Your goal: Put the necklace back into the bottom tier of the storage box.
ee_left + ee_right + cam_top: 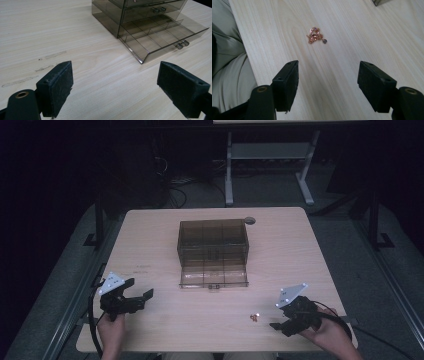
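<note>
A smoky see-through drawer box point(213, 240) stands mid-table, its bottom drawer point(214, 276) pulled out toward me. In the left gripper view the box point(140, 15) lies ahead and the divided drawer point(160, 40) holds nothing I can see. A small copper-coloured trinket point(254, 317) with a ring and a dark bead lies near the front edge. It lies on the wood just ahead of my right gripper point(328, 67), as the trinket point(315, 35) shows there. My right gripper point(281, 321) is open and holds nothing. My left gripper point(140, 289), at the front left, is open and holds nothing too point(116, 72).
The light wooden table point(150, 235) has faint scuff marks point(50, 55) left of the box and a round grommet point(249, 220) at the back. The person's trouser leg point(224, 55) shows past the near edge. Desk legs and cables stand on the dark floor behind.
</note>
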Tool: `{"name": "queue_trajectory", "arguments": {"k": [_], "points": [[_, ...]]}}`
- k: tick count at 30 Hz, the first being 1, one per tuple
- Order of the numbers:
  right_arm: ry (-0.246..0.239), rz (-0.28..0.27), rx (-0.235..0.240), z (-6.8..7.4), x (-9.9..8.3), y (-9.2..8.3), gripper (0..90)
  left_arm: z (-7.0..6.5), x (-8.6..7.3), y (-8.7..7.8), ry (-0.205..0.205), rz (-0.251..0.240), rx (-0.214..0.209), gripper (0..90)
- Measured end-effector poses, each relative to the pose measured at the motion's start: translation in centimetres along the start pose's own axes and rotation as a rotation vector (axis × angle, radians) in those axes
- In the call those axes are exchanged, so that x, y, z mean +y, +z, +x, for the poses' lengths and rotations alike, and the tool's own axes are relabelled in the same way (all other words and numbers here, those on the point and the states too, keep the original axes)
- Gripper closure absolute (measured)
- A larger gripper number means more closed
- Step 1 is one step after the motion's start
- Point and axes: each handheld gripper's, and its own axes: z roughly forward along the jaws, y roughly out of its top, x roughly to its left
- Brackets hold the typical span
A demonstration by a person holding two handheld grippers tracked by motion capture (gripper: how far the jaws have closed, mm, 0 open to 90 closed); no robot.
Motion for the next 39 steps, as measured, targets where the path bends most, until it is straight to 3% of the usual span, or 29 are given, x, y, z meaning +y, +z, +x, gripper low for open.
{"name": "queue_trajectory", "arguments": {"k": [22, 39], "points": [[-0.120, 0.094, 0.038, 0.6, 3.9, 2.8, 40.1, 0.2, -0.1, -0.1, -0.006, -0.004, 0.001, 13.0], [-0.153, 0.184, 0.066, 0.5, 5.9, 4.7, 53.2, 0.2, -0.1, -0.1, -0.006, -0.004, 0.002, 13.0]]}}
